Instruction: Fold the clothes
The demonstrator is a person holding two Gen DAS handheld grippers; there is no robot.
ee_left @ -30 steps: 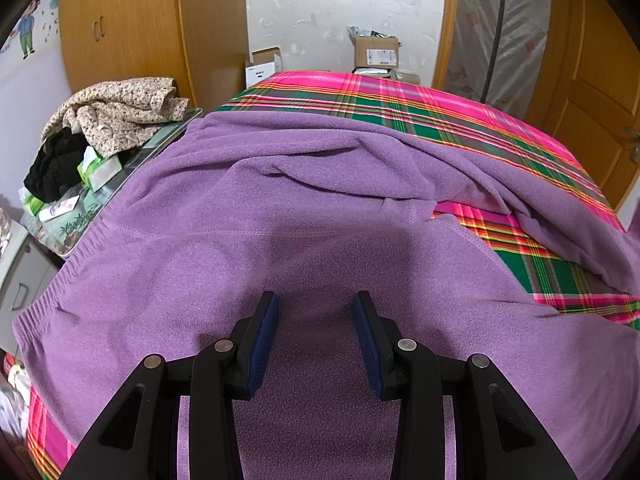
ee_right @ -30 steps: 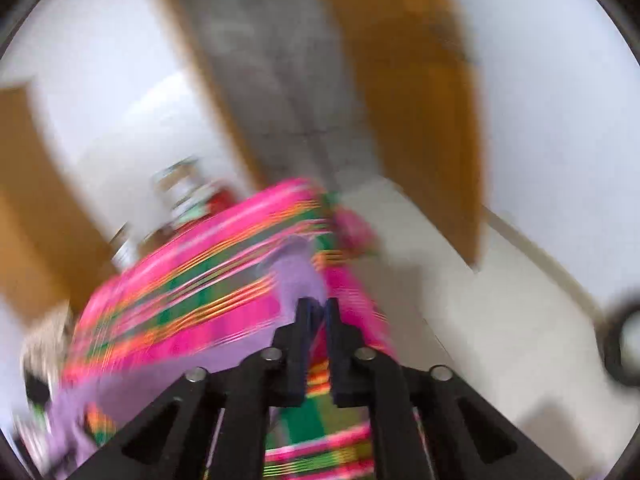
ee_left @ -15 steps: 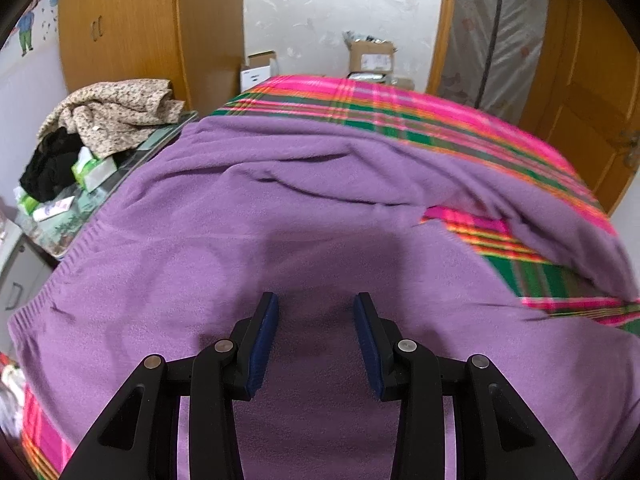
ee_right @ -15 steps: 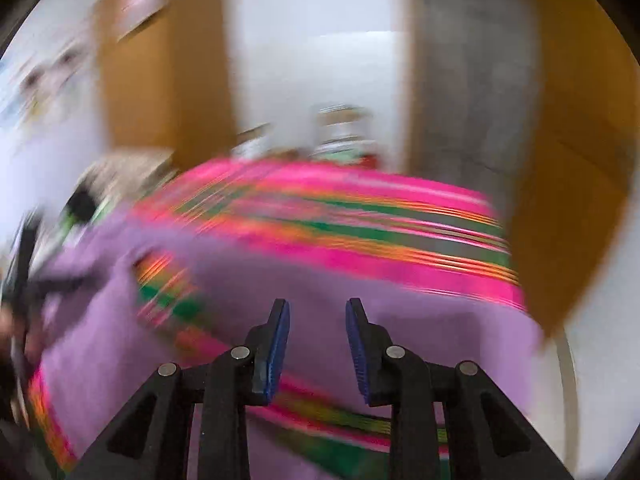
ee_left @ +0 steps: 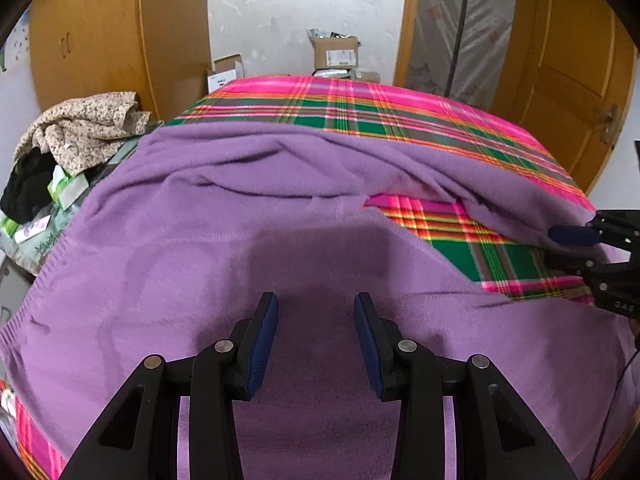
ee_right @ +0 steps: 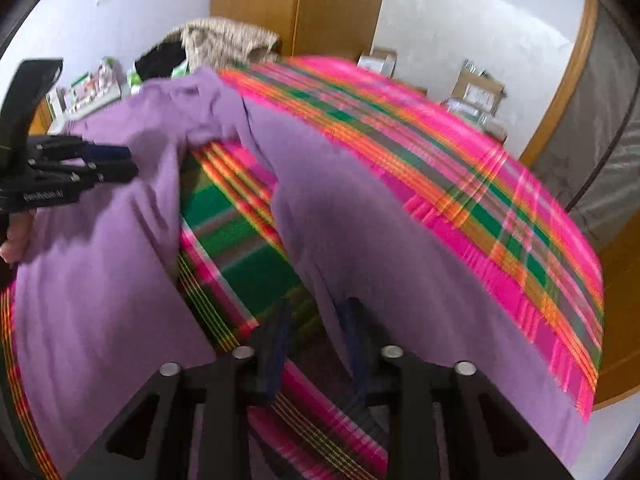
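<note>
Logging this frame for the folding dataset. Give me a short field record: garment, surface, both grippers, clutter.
garment: purple fleece sweater, spread out, wrinkled, one sleeve stretched toward the right side
surface: pink and green plaid bedspread
left gripper: open, over the sweater body, gripping nothing
right gripper: open, at the sleeve; contact unclear, view blurred
clutter: beige floral clothes pile beside the bed; cardboard boxes by the far wall

I see the garment [ee_left: 224, 240] spread on the bed [ee_left: 360, 108]; a clothes pile [ee_left: 84, 128] lies left, boxes [ee_left: 334, 54] behind.
</note>
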